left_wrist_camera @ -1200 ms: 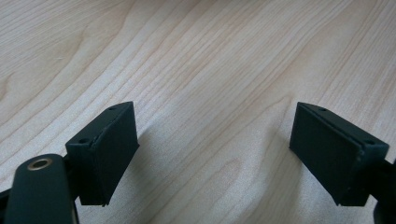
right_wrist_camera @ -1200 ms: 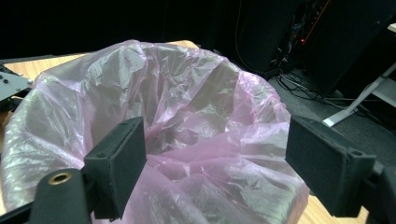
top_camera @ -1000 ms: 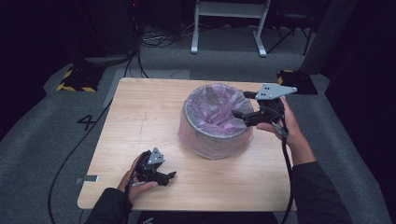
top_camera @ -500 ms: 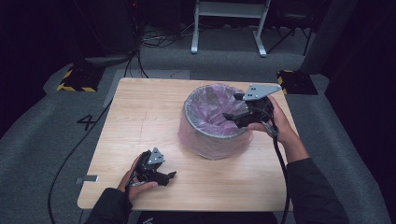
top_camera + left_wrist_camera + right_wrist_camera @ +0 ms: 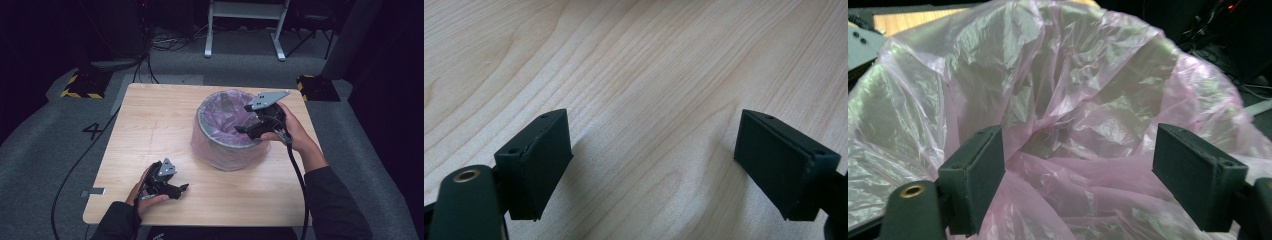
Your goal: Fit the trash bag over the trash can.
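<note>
High view: right gripper over lined bin, left gripper idle on table

High view has the round grey bin lined with a crinkled translucent pink plastic bag sitting right of centre on the light wooden table. Bag is folded over the rim and hangs down the outside wall.

Right gripper (black, grey three-cornered plate on top) is held over the bin's right rim, jaws pointing in toward the liner. Right gripper view: both black jaws stand well apart, spread wide, nothing between the pads. Pink bag film lies just beyond them, bunched into folds toward the middle; can't tell whether the jaw tips touch the film. Right hand wraps the handle, cable trails down along the dark sleeve.

Left gripper lies low near the table's front edge, well apart from the bin, left hand on it. Left gripper view: jaws released and wide apart, bare wood grain between them, holding nothing. Jaws sit close to the tabletop, shadow right under the left pad.

Grey carpeted floor around the table, a white frame behind it, yellow-black striped blocks at the far corners
</note>
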`<action>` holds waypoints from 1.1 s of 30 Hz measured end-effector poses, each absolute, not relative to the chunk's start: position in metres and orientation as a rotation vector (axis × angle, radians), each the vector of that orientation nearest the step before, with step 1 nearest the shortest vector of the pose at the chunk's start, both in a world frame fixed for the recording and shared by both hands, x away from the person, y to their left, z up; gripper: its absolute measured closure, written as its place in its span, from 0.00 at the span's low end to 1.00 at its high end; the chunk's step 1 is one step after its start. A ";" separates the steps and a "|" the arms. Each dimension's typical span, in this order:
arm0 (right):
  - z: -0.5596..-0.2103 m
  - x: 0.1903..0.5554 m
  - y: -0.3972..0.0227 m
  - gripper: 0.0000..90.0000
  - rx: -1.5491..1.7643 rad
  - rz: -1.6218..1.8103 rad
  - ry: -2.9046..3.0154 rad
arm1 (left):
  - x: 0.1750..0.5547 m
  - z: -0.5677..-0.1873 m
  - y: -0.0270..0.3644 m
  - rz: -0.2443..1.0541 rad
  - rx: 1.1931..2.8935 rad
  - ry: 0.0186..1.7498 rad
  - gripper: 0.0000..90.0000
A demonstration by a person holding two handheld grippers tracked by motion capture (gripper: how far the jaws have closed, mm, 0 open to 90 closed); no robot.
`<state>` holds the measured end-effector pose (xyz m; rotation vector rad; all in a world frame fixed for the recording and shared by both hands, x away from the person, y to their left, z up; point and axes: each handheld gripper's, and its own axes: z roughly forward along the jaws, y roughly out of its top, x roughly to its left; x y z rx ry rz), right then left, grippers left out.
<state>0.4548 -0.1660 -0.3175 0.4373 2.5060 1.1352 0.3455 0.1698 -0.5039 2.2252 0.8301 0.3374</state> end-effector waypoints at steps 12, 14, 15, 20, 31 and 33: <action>-0.325 0.464 -0.154 0.24 0.421 1.068 2.594 | 0.346 -0.504 0.170 0.337 2.225 0.829 0.16; -0.325 0.465 -0.153 0.24 0.431 1.049 2.605 | 0.346 -0.504 0.170 0.337 2.225 0.829 0.16; -0.325 0.465 -0.152 0.24 0.438 1.042 2.607 | 0.346 -0.504 0.170 0.337 2.225 0.829 0.16; -0.328 0.469 -0.150 0.24 0.470 0.978 2.650 | 0.346 -0.504 0.170 0.337 2.225 0.829 0.16; -0.334 0.476 -0.144 0.24 0.511 0.842 2.746 | 0.346 -0.504 0.170 0.337 2.225 0.829 0.16; -0.334 0.477 -0.142 0.24 0.514 0.811 2.767 | 0.346 -0.504 0.170 0.337 2.225 0.830 0.16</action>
